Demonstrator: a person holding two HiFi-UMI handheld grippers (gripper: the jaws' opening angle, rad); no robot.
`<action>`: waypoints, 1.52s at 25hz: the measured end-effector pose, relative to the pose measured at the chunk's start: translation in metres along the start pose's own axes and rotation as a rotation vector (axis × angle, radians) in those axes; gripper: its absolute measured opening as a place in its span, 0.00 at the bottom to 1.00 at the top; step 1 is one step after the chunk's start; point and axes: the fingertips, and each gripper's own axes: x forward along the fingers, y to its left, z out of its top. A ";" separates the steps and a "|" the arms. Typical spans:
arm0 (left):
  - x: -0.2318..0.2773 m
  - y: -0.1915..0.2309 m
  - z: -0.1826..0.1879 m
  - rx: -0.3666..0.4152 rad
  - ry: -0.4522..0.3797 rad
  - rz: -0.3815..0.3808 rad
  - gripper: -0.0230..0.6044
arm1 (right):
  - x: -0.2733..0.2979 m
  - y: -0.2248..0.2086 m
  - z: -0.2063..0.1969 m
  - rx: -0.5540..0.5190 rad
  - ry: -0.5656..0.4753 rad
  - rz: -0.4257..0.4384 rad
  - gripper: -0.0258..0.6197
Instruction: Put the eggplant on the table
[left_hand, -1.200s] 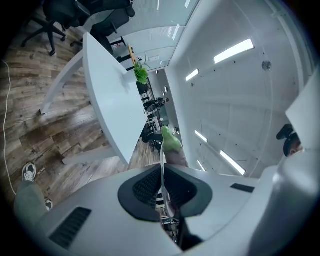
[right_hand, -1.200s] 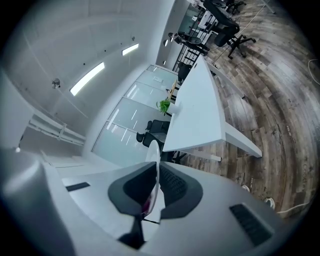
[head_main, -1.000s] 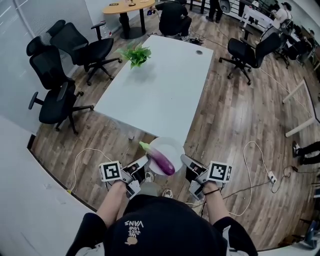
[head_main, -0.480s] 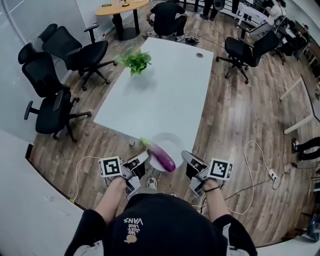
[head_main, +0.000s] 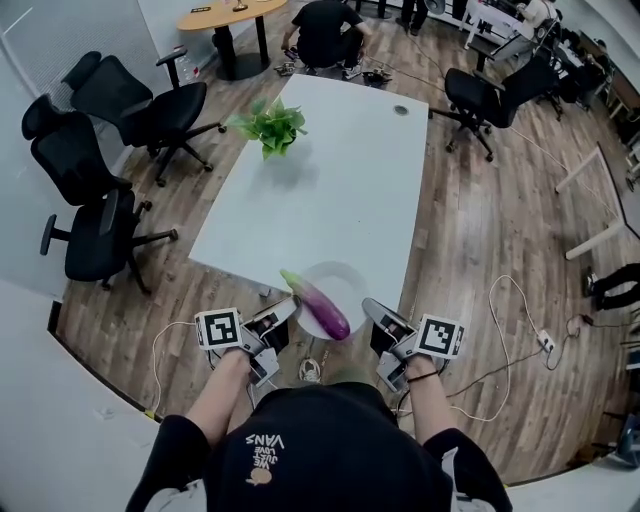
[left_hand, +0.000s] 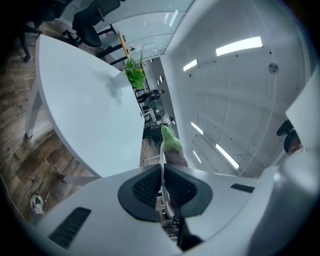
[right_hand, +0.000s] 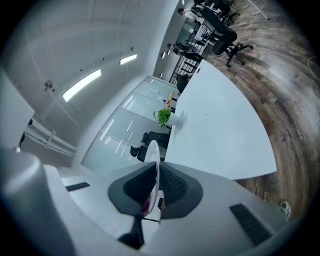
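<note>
A purple eggplant (head_main: 324, 310) with a green stem lies on a white plate (head_main: 346, 279). I carry the plate between both grippers, just before the near end of the long white table (head_main: 320, 190). My left gripper (head_main: 287, 311) is shut on the plate's left rim and my right gripper (head_main: 373, 311) on its right rim. In the left gripper view the pads (left_hand: 148, 186) clamp the thin plate edge (left_hand: 161, 159), with the eggplant's stem (left_hand: 170, 142) beyond. The right gripper view shows the plate edge (right_hand: 155, 157) pinched the same way, with the table (right_hand: 215, 135) ahead.
A green potted plant (head_main: 270, 120) stands on the table's far left part. Black office chairs (head_main: 105, 205) stand to the left and another chair (head_main: 490, 95) at the far right. A person (head_main: 325, 30) crouches beyond the table. Cables (head_main: 505, 330) lie on the wooden floor.
The plate with the eggplant has been carried forward, closer to the table's near end. Both grippers keep their hold on its rim.
</note>
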 end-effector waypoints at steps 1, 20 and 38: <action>0.001 0.002 0.002 -0.019 -0.002 -0.003 0.08 | 0.003 -0.001 0.001 0.001 0.003 -0.006 0.09; 0.080 0.017 0.076 -0.077 -0.034 -0.001 0.08 | 0.050 -0.026 0.105 -0.007 0.044 0.002 0.09; 0.155 0.028 0.131 -0.063 -0.058 0.015 0.08 | 0.076 -0.062 0.191 -0.013 0.073 0.002 0.09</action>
